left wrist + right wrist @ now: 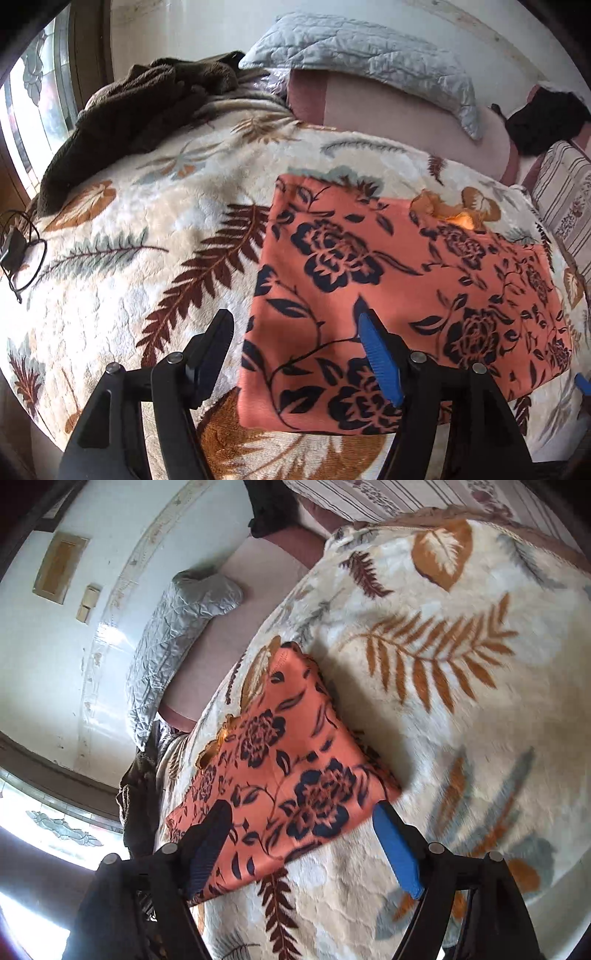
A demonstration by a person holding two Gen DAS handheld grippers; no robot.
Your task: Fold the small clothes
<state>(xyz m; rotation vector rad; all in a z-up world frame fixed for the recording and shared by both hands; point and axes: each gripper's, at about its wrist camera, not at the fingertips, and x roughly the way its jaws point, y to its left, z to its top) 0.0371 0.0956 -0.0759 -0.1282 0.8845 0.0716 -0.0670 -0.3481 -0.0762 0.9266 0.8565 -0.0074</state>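
Observation:
An orange garment with dark navy flowers (388, 280) lies folded into a flat rectangle on the leaf-print blanket (129, 258). My left gripper (295, 325) is open and empty above the garment's near left edge. In the right wrist view the garment (280, 771) lies tilted, and my right gripper (303, 816) is open over its near corner, holding nothing. A blue tip of the right gripper shows at the right edge of the left wrist view (583, 382).
A brown fleece garment (136, 114) is heaped at the far left of the bed. A grey quilted pillow (354, 51) and a striped pillow (565, 195) lie at the head. A black cable (22, 254) lies at the left edge. A window (40, 88) is on the left.

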